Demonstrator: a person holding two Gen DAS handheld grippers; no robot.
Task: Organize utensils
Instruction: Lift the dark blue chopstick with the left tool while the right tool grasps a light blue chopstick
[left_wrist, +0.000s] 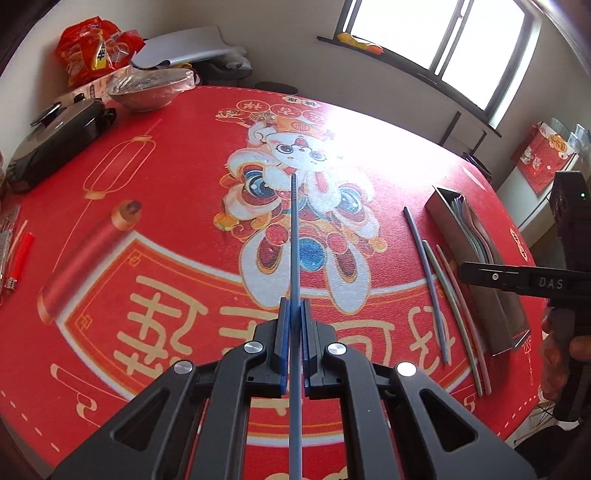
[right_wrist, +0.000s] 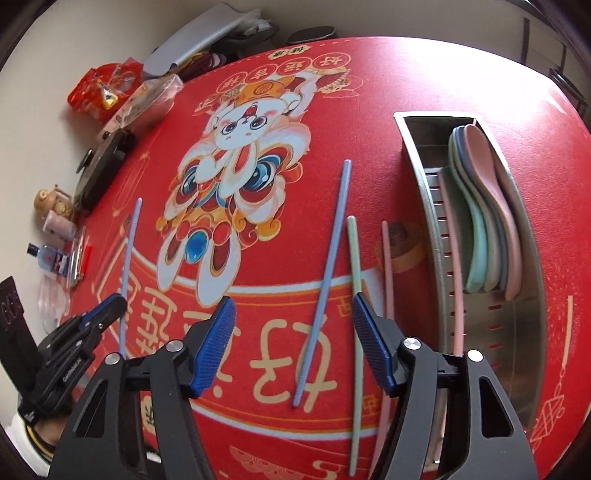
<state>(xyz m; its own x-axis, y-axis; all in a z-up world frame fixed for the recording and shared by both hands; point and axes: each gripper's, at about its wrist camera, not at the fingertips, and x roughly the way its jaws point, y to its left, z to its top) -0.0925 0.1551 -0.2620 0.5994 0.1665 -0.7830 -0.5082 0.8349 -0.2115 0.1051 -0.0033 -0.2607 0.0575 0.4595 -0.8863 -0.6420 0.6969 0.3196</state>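
Left gripper (left_wrist: 294, 325): clamped on 1 blue chopstick (left_wrist: 294, 258), shaft running straight ahead along the fingers. Right gripper (right_wrist: 293, 347): jaws apart, nothing pinched, hovering over a second blue chopstick (right_wrist: 325, 273) lying lengthwise between the pads. Just to its right lay a green chopstick (right_wrist: 354, 295) and a pink chopstick (right_wrist: 386, 280), parallel; beyond them the metal holder (right_wrist: 524, 325) with spoons (right_wrist: 491, 206). Nearer hand, likely: right.

2 wrist fisheyes, steeply downward (shared tablecloth (left_wrist: 177, 221)).
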